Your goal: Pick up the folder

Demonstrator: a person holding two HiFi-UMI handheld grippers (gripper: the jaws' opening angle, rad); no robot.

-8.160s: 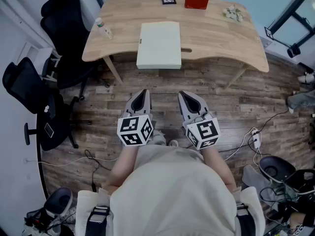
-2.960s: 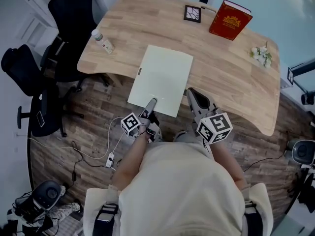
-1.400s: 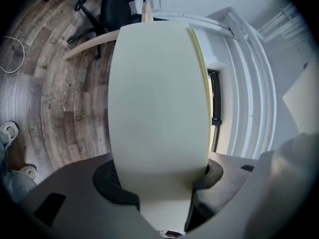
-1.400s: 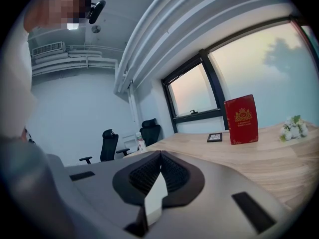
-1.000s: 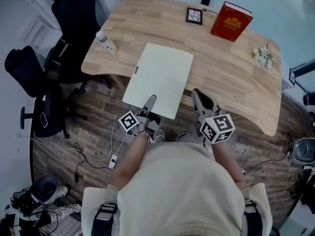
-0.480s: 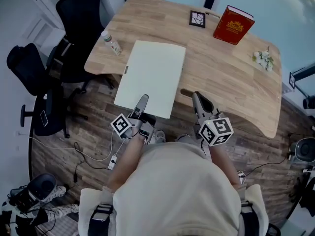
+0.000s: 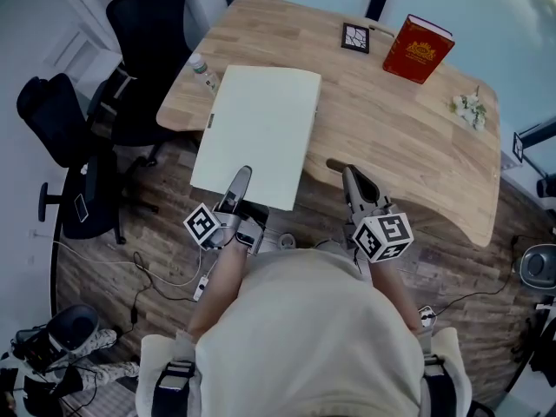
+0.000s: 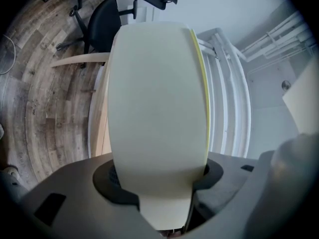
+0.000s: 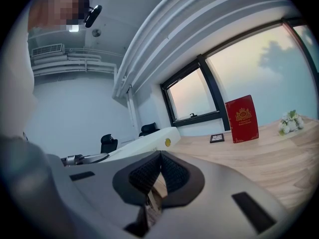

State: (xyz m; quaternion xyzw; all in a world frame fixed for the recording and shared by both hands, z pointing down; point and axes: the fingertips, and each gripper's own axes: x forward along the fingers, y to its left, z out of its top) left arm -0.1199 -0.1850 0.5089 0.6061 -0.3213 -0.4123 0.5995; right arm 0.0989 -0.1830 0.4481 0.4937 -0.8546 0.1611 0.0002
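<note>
The folder (image 7: 256, 133) is a pale cream flat case, tilted, with its far part over the wooden table (image 7: 391, 129) and its near edge past the table's front. My left gripper (image 7: 239, 176) is shut on the middle of that near edge. In the left gripper view the folder (image 8: 157, 108) fills the middle, clamped between the dark pads of the left gripper (image 8: 158, 183). My right gripper (image 7: 352, 176) hovers at the table's front edge to the right of the folder, shut with nothing in it. Its pads meet at the tip in the right gripper view (image 9: 159, 156), where the folder (image 9: 149, 136) shows at the left.
On the table's far side stand a red book (image 7: 419, 49) and a small framed picture (image 7: 354, 37). A small bunch of flowers (image 7: 470, 109) lies at the right, and a bottle (image 7: 202, 72) at the left edge. Black office chairs (image 7: 143, 24) stand left of the table. Cables lie on the floor.
The left gripper has lifted the folder's near edge and carried it leftward; the folder has shifted up and left, over toward the bottle. The right gripper has stayed in place.
</note>
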